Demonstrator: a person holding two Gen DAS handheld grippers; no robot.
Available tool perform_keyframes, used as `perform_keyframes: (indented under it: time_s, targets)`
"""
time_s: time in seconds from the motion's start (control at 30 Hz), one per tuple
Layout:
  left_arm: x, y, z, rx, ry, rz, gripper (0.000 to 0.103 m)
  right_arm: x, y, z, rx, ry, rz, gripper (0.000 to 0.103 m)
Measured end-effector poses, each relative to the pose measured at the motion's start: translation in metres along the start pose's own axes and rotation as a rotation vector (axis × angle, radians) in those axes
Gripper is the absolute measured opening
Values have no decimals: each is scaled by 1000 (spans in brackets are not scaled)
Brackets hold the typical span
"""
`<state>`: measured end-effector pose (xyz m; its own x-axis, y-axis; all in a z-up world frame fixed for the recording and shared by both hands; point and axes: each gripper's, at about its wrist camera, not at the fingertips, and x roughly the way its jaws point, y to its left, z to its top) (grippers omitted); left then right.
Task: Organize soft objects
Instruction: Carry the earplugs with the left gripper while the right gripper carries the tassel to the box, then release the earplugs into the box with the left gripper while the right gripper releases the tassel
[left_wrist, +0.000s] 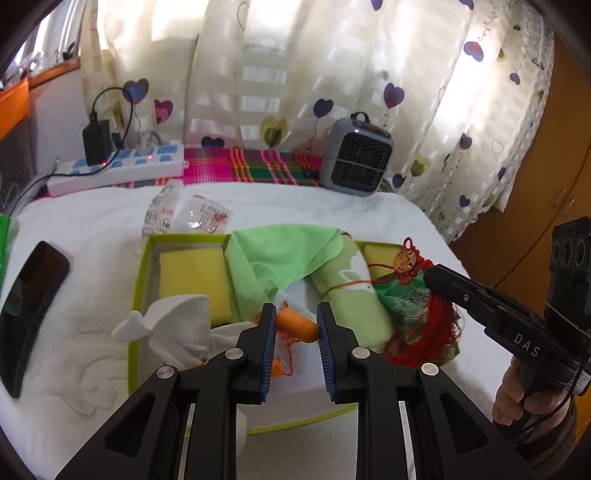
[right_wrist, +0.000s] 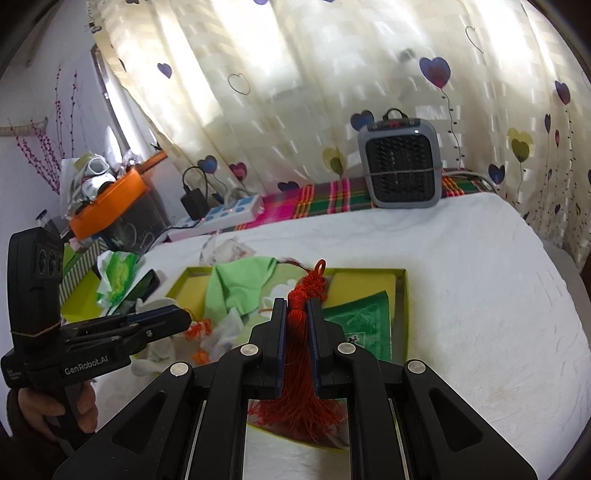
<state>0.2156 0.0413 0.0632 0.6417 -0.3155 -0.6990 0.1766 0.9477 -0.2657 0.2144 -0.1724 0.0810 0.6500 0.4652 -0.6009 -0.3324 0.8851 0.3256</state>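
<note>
A: Biggest risk on the right?

B: Snagging. Right gripper (right_wrist: 297, 302) clamped tight on the red tassel (right_wrist: 297, 354), pads pressed flat against the bunched threads, loose fringe fanning out on the near side over the near rim of the green box (right_wrist: 404, 291). Up front, knotted to a red ornament (left_wrist: 408, 264) with a thin cord lying across the rolled towel (left_wrist: 351, 295). Probably drags that towel, or the green packet (right_wrist: 354, 317) beneath, if pulled hard.

A: And slipping?

B: Possible too. Slick threads, gripped only around the middle; likely to slide out strand by strand under a jerk.

A: Left side?

B: Left gripper (left_wrist: 296, 310) partly closed, blue pads (left_wrist: 269, 332) pinching a small orange piece (left_wrist: 295, 325) at both ends, low over the near middle of the box. Narrow hold, only near the pad tips. Could pop free with any twist.

A: Anything trailing from it?

B: Thin orange threads (left_wrist: 286, 341) hanging below, close to the white cloth (left_wrist: 177, 325) spilling over the left near corner. Could catch there and tug the cloth out.

A: Rest of the box?

B: Yellow sponge (left_wrist: 192, 273) at far left, green cloth (left_wrist: 280, 254) draped loose across the far middle. Easy to ruffle if either gripper swings wide. Also close together, those two grippers; could collide over the box.
</note>
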Motion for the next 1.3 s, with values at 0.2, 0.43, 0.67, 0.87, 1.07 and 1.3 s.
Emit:
perform_keyframes:
  time_s: [0.2, 0.43, 0.67, 0.87, 1.07, 1.3]
  targets:
    - [10, 1, -2, 7, 22, 9, 21, 9, -6, -3, 3, 23, -18, 11]
    - [19, 1, -5, 6, 49, 14, 21, 18, -3, -8, -8, 53, -8, 12]
    - [20, 1, -6, 7, 54, 25, 29, 20, -7, -9, 2, 66, -24, 12]
    - [20, 0, -10, 11, 55, 32, 38, 19, -4, -11, -4, 67, -44, 15]
    - [18, 0, -12, 9, 59, 46, 41, 17, -5, -12, -5, 56, -65, 37]
    - [14, -2, -16, 11, 59, 62, 43, 12, -2, -14, -23, 40, -81, 48]
